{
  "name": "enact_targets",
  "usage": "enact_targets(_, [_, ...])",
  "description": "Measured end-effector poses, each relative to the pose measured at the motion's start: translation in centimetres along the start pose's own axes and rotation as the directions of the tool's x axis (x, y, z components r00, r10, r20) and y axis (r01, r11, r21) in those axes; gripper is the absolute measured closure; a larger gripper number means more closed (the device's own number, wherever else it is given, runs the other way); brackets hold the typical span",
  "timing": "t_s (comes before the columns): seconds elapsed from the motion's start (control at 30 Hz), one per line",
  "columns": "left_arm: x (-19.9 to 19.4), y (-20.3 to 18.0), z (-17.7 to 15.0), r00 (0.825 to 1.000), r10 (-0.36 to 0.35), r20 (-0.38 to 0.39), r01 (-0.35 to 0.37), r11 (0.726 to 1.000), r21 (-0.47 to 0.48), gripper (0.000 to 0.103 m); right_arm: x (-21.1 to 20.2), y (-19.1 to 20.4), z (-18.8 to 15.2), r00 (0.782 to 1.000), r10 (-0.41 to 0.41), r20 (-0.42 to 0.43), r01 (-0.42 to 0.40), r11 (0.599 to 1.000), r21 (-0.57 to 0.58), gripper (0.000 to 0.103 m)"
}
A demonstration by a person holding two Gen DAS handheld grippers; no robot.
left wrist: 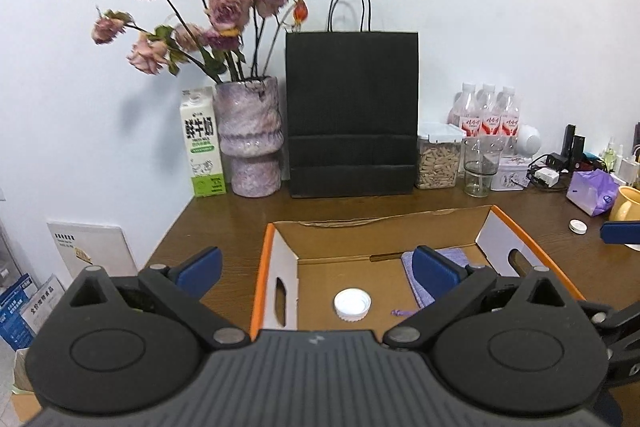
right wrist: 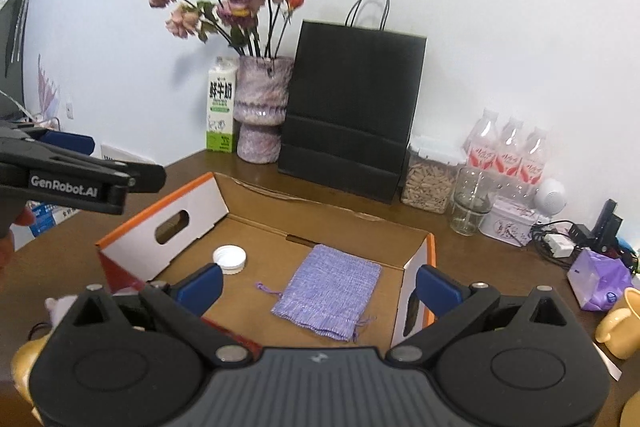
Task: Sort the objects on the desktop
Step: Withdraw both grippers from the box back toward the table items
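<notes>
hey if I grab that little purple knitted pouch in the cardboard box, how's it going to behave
The purple pouch lies flat and limp on the floor of the cardboard box, so it probably flops and sags when pinched. It looks thin and empty, likely very light. The knit should grip well, though its drawstring may dangle and snag.

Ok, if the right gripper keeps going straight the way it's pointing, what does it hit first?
Most likely the purple knit pouch lying in the cardboard box; the open right gripper points down at it, though depth is hard to judge.
</notes>
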State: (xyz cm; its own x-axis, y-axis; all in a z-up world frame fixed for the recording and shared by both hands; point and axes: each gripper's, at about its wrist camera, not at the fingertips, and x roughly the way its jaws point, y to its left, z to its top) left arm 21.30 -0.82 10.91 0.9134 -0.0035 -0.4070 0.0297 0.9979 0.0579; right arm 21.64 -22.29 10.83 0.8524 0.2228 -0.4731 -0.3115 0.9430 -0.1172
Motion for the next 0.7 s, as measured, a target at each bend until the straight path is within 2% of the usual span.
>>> enact_targets(0.27, [-5.3, 2.0, -3.6, 0.998, 0.001, 0.058, 0.000, 1.000, -0.011, 0.000, -5.3, 0.5, -3.5, 0.999, -0.011, 0.051, 0.009, 1.000, 0.022, 0.000])
enact_targets(0.47, [-8.2, 3.4, -7.5, 0.998, 0.024, 0.059, -0.022, 0.999, -0.034, 0.000, -8.4, 1.4, -7.6, 0.998, -0.013, 0.057, 0.010, 0.999, 0.044, 0.000])
enact_targets(0.57, [-9.1, 4.1, -9.8, 0.999, 0.037, 0.025, -0.034, 0.994, -0.104, 0.000, -9.6, 1.9, -10.0, 0.999, -0.021, 0.049, 0.018, 0.997, 0.073, 0.000])
enact_targets(0.7, [-9.5, 4.8, -12.5, 0.999, -0.028, -0.017, 0.024, 0.976, -0.217, 0.000, -10.2, 2.2, -13.0, 0.998, -0.052, 0.026, 0.048, 0.988, 0.149, 0.000])
